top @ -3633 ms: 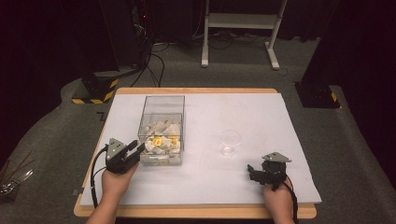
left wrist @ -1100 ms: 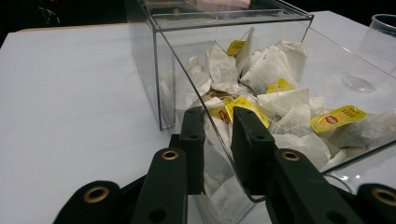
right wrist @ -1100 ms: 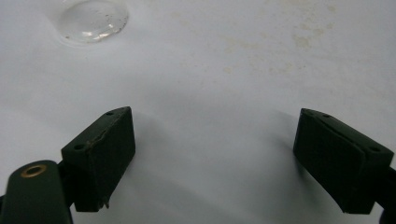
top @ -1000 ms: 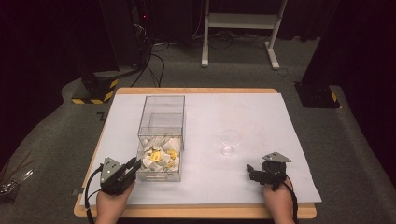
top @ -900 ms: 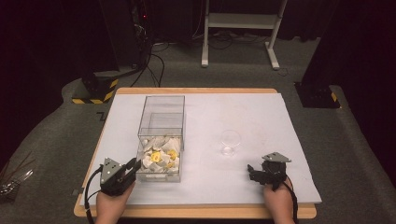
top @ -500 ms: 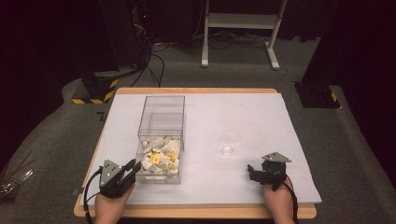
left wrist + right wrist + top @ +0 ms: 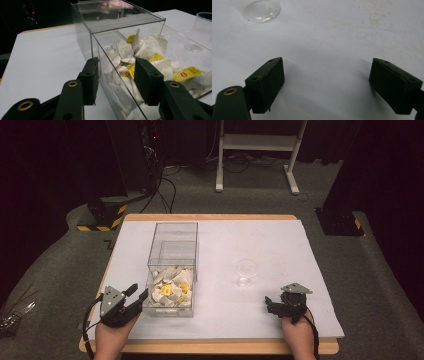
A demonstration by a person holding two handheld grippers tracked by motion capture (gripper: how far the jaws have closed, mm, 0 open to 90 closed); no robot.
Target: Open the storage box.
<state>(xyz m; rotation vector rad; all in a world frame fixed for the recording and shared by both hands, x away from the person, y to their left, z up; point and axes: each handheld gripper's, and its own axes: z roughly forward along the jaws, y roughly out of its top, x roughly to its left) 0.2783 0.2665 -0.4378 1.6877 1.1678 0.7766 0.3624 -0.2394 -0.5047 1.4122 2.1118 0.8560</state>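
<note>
Your left gripper (image 7: 116, 75) has just been opening; its jaws stand apart astride the wall of the clear plastic box (image 7: 100, 45) of white tea bags (image 7: 150, 47). Your right gripper (image 7: 327, 85) rests spread wide and empty.

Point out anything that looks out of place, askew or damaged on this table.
Nothing is spilled or broken. The clear drawer of tea bags stands pulled out of its clear box, and the left gripper, whose jaws have just been opening, straddles its front corner. The white table cover shows faint brownish stains near the glass cup.
</note>
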